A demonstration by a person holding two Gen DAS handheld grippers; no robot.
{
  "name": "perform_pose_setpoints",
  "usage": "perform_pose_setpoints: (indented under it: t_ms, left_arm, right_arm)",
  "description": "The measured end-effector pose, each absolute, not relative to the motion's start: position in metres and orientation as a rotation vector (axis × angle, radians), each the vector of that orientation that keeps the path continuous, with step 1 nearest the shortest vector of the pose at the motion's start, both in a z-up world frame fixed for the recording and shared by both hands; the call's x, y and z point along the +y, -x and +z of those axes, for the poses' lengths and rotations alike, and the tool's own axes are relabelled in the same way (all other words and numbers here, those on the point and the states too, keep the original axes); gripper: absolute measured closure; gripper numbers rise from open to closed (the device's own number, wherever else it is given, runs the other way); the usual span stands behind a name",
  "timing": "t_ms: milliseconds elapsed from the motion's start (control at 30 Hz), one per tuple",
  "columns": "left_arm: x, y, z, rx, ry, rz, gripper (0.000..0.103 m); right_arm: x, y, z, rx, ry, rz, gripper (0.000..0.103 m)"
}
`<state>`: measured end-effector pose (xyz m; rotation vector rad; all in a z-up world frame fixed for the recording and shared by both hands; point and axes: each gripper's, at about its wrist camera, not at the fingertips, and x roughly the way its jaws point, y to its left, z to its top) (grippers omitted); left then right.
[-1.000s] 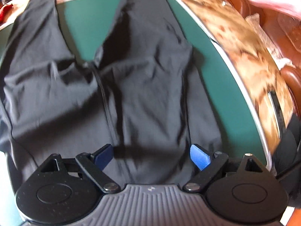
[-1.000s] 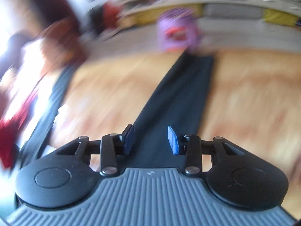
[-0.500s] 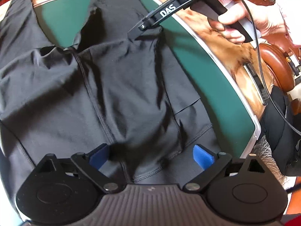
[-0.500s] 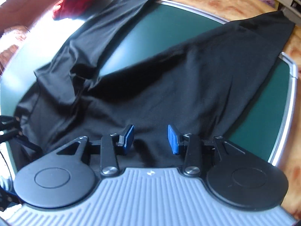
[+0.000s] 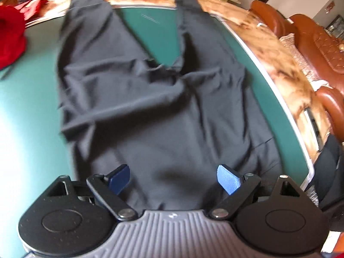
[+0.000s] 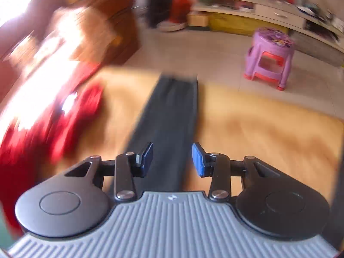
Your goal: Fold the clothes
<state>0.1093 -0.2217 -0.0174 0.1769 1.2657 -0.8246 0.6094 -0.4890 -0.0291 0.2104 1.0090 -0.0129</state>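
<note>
A pair of black trousers (image 5: 154,99) lies spread flat on the green table top (image 5: 25,116), waist toward me and both legs running away. My left gripper (image 5: 173,178) is open and empty, hovering over the waist end. In the right wrist view one black trouser leg (image 6: 172,116) stretches away across the wooden table rim (image 6: 258,133) to its hem. My right gripper (image 6: 172,158) is open and empty, straddling that leg from above. The view is blurred.
A red garment (image 5: 10,36) lies at the table's left; it also shows in the right wrist view (image 6: 53,120). Brown leather sofas (image 5: 311,43) stand to the right. A purple plastic stool (image 6: 271,56) stands on the tiled floor beyond the table.
The right gripper has swung from the trousers' body out to the end of one leg. The left gripper has shifted left over the waist; the other gripper and hand left its view.
</note>
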Motion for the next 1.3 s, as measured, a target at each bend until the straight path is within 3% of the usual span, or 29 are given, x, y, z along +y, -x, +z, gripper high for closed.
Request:
perform_pose_setpoints:
  t_ms: [200, 433, 800, 833, 900, 933, 1000, 1300]
  left_arm:
    - [-0.179, -0.110, -0.023, 1.319, -0.043, -0.713, 0.011]
    - [-0.147, -0.122, -0.035, 1.349, 0.049, -0.632, 0.011]
    - [-0.137, -0.135, -0.043, 1.358, 0.089, -0.615, 0.010]
    - [-0.137, -0.136, -0.043, 1.357, 0.090, -0.620, 0.010]
    - [-0.137, -0.137, -0.044, 1.354, 0.091, -0.627, 0.010]
    - [-0.137, -0.137, -0.044, 1.354, 0.094, -0.629, 0.010]
    - [-0.136, -0.138, -0.044, 1.354, 0.101, -0.630, 0.010]
    - [-0.134, -0.141, -0.045, 1.353, 0.089, -0.628, 0.010]
  right_arm:
    - [-0.435, -0.706, -0.059, 1.034, -0.155, -0.130, 0.057]
    - [-0.401, -0.720, -0.095, 1.058, -0.098, -0.170, 0.057]
    - [-0.427, -0.728, -0.102, 1.062, -0.215, -0.207, 0.058]
    - [-0.429, -0.728, -0.102, 1.063, -0.212, -0.205, 0.061]
    - [-0.434, -0.726, -0.102, 1.068, -0.183, -0.216, 0.081]
    - [-0.436, -0.726, -0.101, 1.071, -0.181, -0.220, 0.083]
    - [-0.442, -0.724, -0.100, 1.075, -0.202, -0.222, 0.098]
    - [-0.416, -0.724, -0.102, 1.024, -0.223, -0.160, 0.100]
